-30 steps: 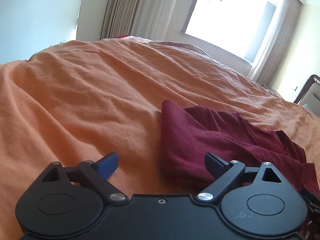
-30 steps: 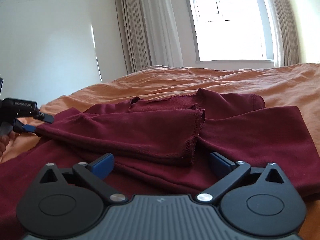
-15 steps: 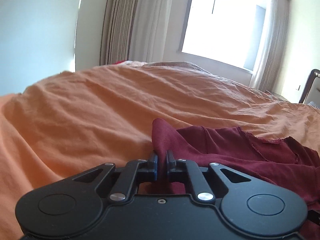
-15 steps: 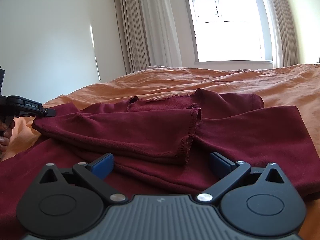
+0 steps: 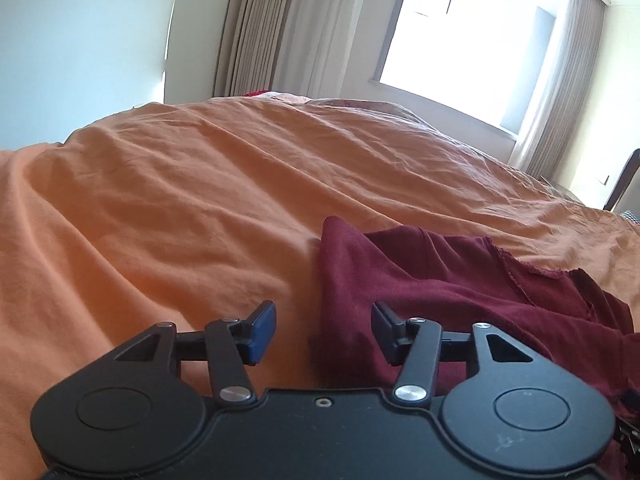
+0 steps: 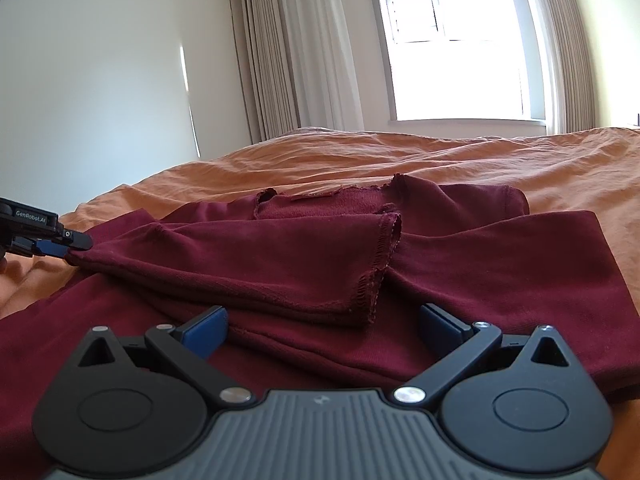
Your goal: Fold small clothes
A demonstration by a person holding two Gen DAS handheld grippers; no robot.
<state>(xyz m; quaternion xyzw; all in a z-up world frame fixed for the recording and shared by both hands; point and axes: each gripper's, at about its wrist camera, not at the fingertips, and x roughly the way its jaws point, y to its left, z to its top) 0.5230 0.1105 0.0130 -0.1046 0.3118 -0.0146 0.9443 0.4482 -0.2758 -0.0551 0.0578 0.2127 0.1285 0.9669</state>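
Left gripper (image 5: 323, 332), clamped on the maroon shirt's (image 6: 460, 264) folded left corner half a second ago, is opening, fabric between unpinched pads. Right gripper (image 6: 323, 330) spread, empty. Shirt lies on orange bedspread (image 5: 180, 208); pad snag could undo fold.

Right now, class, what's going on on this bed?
A person with a gripper in each hand is folding a maroon shirt on an orange bedspread. One sleeve is already folded across the body. The left gripper is at the sleeve's fold, its jaws opening, with cloth between them but the pads not pressing it. The right gripper hangs open over the near edge, holding nothing.
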